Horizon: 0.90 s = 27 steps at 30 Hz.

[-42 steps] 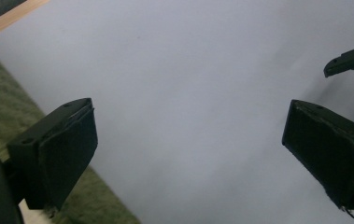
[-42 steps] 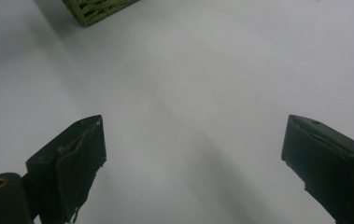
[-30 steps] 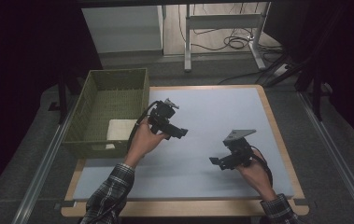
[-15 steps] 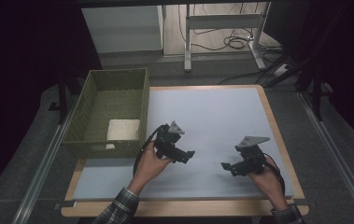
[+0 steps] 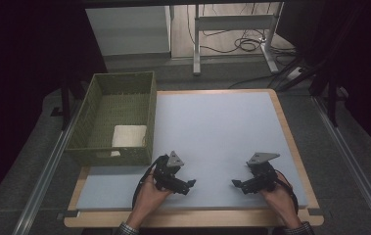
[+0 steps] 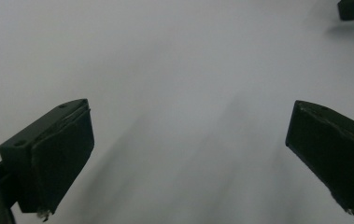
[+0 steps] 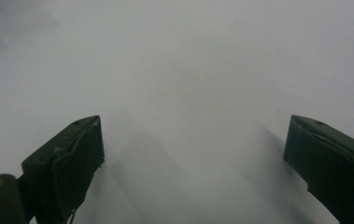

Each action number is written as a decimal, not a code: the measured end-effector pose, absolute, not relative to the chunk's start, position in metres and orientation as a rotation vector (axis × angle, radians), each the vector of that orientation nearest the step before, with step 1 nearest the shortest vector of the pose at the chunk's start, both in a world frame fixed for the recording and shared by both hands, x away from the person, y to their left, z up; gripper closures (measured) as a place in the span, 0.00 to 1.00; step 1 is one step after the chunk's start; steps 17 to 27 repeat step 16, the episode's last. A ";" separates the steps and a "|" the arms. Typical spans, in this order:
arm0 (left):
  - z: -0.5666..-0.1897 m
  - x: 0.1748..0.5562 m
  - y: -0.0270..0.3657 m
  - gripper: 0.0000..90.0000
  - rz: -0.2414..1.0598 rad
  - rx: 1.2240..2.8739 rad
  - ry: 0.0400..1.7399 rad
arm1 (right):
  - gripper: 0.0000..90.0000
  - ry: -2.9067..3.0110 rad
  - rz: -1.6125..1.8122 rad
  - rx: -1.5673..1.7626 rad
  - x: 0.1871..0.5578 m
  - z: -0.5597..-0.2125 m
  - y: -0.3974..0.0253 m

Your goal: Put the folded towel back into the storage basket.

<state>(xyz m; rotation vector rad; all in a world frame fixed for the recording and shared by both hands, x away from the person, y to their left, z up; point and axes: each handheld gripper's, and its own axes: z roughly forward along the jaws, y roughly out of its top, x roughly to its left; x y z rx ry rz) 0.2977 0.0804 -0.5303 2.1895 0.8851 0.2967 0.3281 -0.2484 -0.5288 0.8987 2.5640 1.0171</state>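
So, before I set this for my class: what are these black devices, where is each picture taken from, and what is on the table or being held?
A person sits at a table with a handheld two-fingered gripper in each hand: the left gripper and the right gripper. One picture looks down from above. The other two come from cameras riding on each gripper, looking past its own black fingers at the pale blue-grey mat. Both grippers are open and hold nothing. Beside the mat stands a green woven basket with a pale folded cloth inside.

Lab (dark curtains [image 5: 21, 58], floor cables [image 5: 232, 41]).
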 end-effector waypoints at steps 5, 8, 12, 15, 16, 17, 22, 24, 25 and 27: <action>-0.545 0.293 0.085 0.02 0.334 2.225 0.908 | 0.05 2.528 1.002 0.865 0.324 -0.533 -0.244; -0.547 0.295 0.088 0.01 0.317 2.203 0.926 | 0.05 2.523 1.005 0.860 0.323 -0.533 -0.244; -0.548 0.295 0.087 0.00 0.321 2.213 0.921 | 0.04 2.521 1.005 0.861 0.323 -0.534 -0.244; -0.548 0.294 0.087 0.00 0.323 2.211 0.923 | 0.04 2.519 1.008 0.865 0.323 -0.534 -0.244; -0.548 0.294 0.087 0.00 0.325 2.213 0.920 | 0.04 2.521 1.007 0.863 0.323 -0.534 -0.244; -0.548 0.294 0.087 0.00 0.325 2.213 0.920 | 0.04 2.521 1.007 0.863 0.323 -0.534 -0.244; -0.548 0.294 0.087 0.00 0.325 2.213 0.920 | 0.04 2.521 1.007 0.863 0.323 -0.534 -0.244; -0.548 0.294 0.087 0.00 0.325 2.213 0.920 | 0.04 2.521 1.007 0.863 0.323 -0.534 -0.244; -0.548 0.294 0.087 0.00 0.325 2.213 0.920 | 0.04 2.521 1.007 0.863 0.323 -0.534 -0.244; -0.548 0.294 0.087 0.00 0.325 2.213 0.920 | 0.04 2.521 1.007 0.863 0.323 -0.534 -0.244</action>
